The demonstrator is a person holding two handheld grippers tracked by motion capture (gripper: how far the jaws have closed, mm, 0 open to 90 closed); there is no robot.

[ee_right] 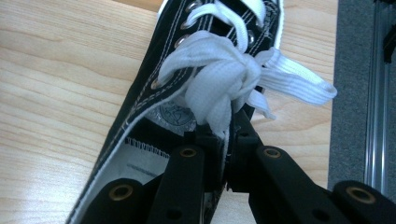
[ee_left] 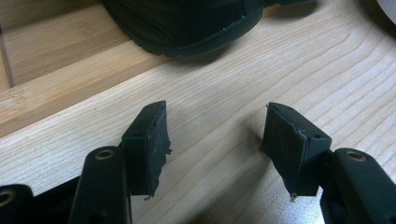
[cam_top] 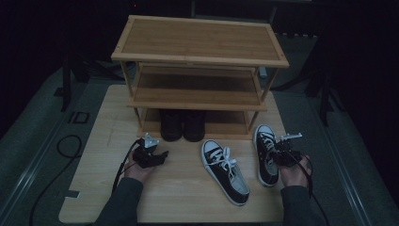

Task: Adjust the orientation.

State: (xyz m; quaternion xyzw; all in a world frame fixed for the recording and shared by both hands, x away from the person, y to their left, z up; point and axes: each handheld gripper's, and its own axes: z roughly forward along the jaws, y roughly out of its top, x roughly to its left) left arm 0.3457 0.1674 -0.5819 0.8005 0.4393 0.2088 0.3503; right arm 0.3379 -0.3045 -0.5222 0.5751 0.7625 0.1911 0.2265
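Note:
Two black canvas sneakers with white laces lie on the wooden table (cam_top: 179, 197) in front of a bamboo shoe rack (cam_top: 200, 52). The right sneaker (cam_top: 264, 162) lies by the table's right edge, toe toward the rack. My right gripper (cam_top: 278, 149) is shut on it: in the right gripper view its jaws (ee_right: 224, 135) pinch the side wall of the sneaker (ee_right: 149, 98) just below the lace bow (ee_right: 219, 79). The other sneaker (cam_top: 226, 172) lies free at mid-table. My left gripper (cam_top: 162, 154) rests open on the table; nothing is between its jaws (ee_left: 217, 126).
A pair of black boots (cam_top: 182, 125) stands on the rack's bottom shelf; one boot's toe (ee_left: 182, 23) is just beyond my left gripper. The rack's middle and top shelves are bare. Grey floor (ee_right: 355, 93) runs past the table's right edge.

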